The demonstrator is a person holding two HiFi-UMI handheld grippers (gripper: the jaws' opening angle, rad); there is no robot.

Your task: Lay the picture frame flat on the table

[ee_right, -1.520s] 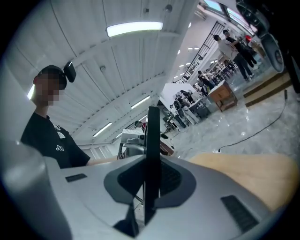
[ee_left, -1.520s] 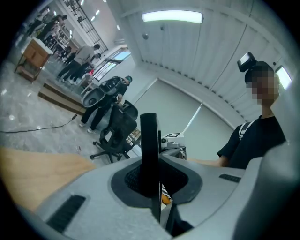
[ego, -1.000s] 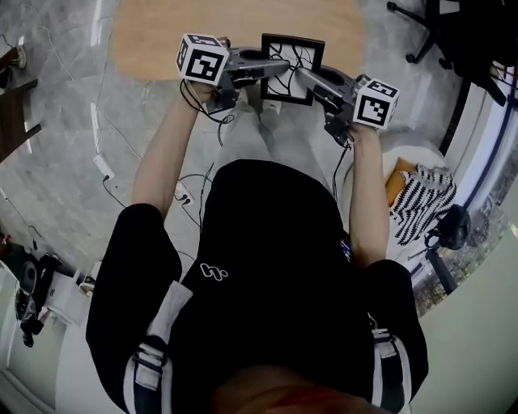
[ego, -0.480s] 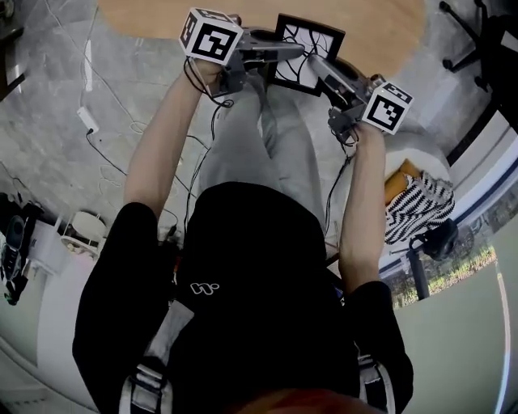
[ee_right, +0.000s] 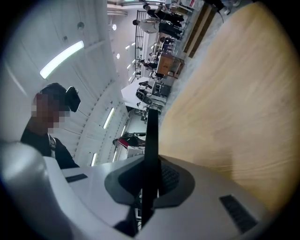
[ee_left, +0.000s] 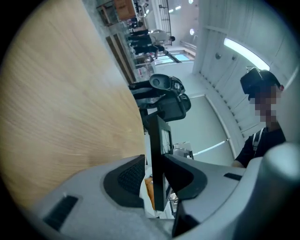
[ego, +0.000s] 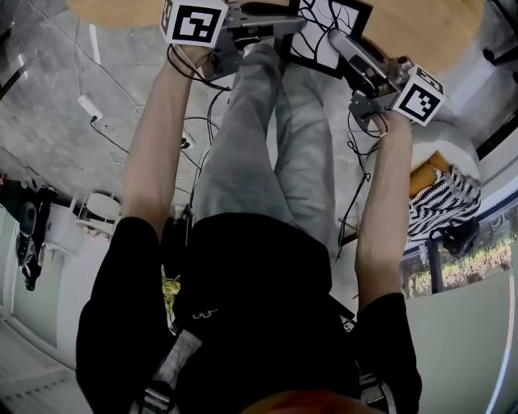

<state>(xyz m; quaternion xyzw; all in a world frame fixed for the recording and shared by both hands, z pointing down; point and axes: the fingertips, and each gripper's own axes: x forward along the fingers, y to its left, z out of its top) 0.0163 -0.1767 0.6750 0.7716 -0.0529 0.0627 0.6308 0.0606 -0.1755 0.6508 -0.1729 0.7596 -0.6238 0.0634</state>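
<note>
Over the near edge of the table (ego: 421, 24), the picture frame (ego: 330, 32) is gripped at one side by the right gripper (ee_right: 151, 176), while the jaws of the left gripper (ee_left: 157, 178) are being opened around its other side.

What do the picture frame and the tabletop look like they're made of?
Picture frame: matte black border, painted wood or plastic, can't tell which. Its edge looks flat and dull in the left gripper view. Whether glass covers the front is unclear.
Tabletop: light wood grain with a satin finish. Solid wood, veneer or laminate all fit.
</note>
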